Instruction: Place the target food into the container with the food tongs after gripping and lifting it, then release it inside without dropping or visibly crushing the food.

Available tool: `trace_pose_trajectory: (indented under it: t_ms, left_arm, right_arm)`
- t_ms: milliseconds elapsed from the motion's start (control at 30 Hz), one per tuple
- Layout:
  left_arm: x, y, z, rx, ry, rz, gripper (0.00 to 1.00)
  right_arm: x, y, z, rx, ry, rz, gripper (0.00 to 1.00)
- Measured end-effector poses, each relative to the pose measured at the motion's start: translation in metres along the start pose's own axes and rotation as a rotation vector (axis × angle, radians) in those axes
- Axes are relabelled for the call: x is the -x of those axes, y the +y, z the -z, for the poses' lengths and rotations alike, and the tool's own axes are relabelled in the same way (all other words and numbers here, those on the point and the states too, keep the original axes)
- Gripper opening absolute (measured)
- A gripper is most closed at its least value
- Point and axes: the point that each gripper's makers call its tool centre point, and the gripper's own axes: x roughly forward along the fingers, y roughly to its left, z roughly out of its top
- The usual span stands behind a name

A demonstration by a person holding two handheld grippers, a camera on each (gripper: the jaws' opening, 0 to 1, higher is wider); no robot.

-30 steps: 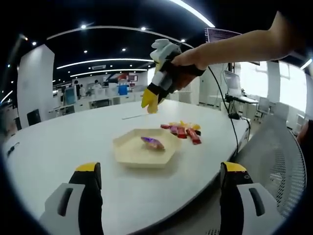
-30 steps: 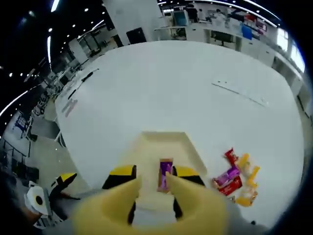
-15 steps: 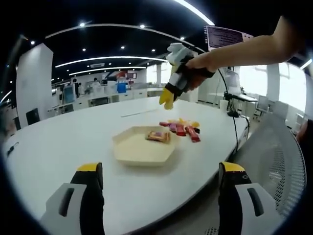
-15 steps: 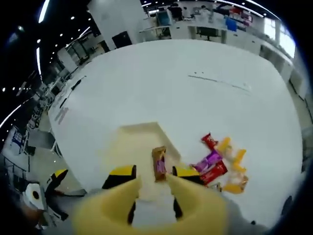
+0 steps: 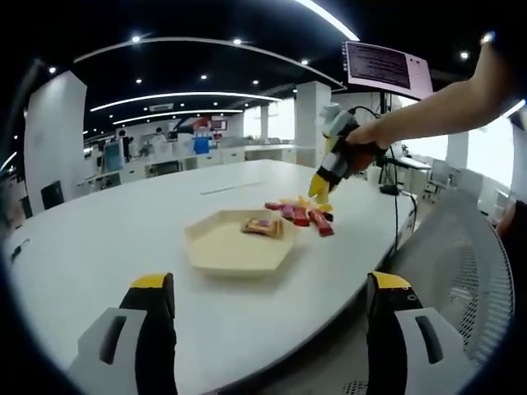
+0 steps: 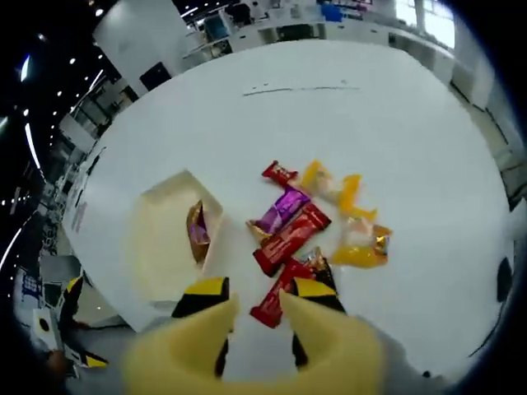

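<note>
Hovering open and empty just above the red snack — right tool lined up to grip it for the tray.

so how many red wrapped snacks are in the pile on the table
3, maybe more hidden: a small red packet at the pile's far end, a long red bar across the middle, and another red bar nearest the right gripper's yellow tongs.

Two handheld grippers, black and yellow

The left gripper is showing black jaws with yellow caps; the right gripper is wearing yellow tongs.
</note>
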Motion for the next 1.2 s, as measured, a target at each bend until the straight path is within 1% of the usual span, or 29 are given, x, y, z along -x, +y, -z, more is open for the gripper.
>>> trace_pose_trajectory:
  t_ms: [67,267,500,700,1000,1033,1067,1167,1200]
  left_arm:
    - [0.000,0.001,0.000,-0.001,-0.002,-0.005,0.93]
    - [0.000,0.000,0.001,0.001,0.005,-0.004,0.92]
    - [0.000,0.000,0.003,0.005,0.016,-0.004,0.90]
    - [0.000,0.000,0.003,0.006,0.018,-0.002,0.89]
    - [-0.001,0.000,0.002,0.008,0.015,0.002,0.88]
    - [-0.001,0.000,0.002,0.009,0.011,0.002,0.88]
    - [-0.001,0.000,0.002,0.009,0.010,0.002,0.88]
    - [-0.001,-0.001,0.002,0.008,0.009,0.003,0.88]
    - [-0.001,-0.001,0.001,0.008,0.008,0.004,0.88]
  right_arm:
    - [-0.003,-0.003,0.005,0.002,0.010,0.013,0.29]
    - [-0.014,-0.009,0.015,-0.043,0.024,0.033,0.29]
    - [-0.022,-0.015,0.016,-0.085,0.020,0.060,0.29]
    - [-0.029,-0.017,0.019,-0.084,0.042,0.079,0.30]
    - [-0.045,-0.015,0.017,-0.096,0.042,0.110,0.30]
    - [-0.045,-0.014,0.016,-0.092,0.039,0.122,0.30]
    - [-0.045,-0.013,0.016,-0.063,0.037,0.134,0.30]
    - [-0.045,-0.013,0.014,-0.059,0.045,0.159,0.30]
    - [-0.046,-0.013,0.014,-0.045,0.050,0.168,0.30]
